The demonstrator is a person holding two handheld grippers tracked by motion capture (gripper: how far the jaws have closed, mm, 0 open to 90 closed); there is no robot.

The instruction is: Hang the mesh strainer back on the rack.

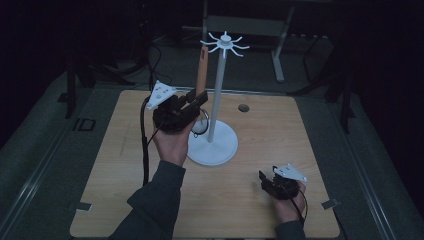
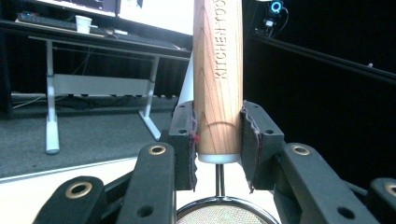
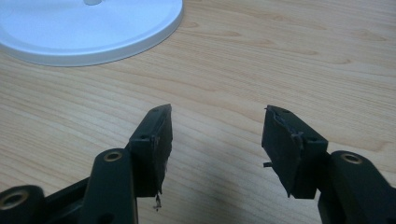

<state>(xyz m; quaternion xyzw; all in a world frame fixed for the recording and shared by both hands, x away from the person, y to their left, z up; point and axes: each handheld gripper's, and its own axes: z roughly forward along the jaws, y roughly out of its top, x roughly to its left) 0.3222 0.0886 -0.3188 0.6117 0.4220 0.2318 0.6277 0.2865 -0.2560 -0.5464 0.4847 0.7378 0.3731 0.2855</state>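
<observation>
A small strainer with a wooden handle [image 1: 201, 70] marked "KITCHEN TOOLS" [image 2: 217, 70] is held upright, handle up, its mesh bowl [image 2: 227, 214] hanging below. My left gripper [image 1: 196, 101] is shut on the low end of that handle, just left of the white hook stand's pole [image 1: 218, 92]. The stand's hook crown [image 1: 225, 42] spreads above the handle's top. My right gripper [image 1: 263, 178] rests low over the table at the near right, open with bare wood between its jaws [image 3: 215, 140].
The stand's round white base [image 1: 216, 146] sits mid-table and its rim [image 3: 116, 39] lies ahead of the right gripper. A dark round hole [image 1: 243, 107] marks the wooden table [image 1: 110, 170]. A desk frame [image 2: 51, 112] stands beyond the table's far edge.
</observation>
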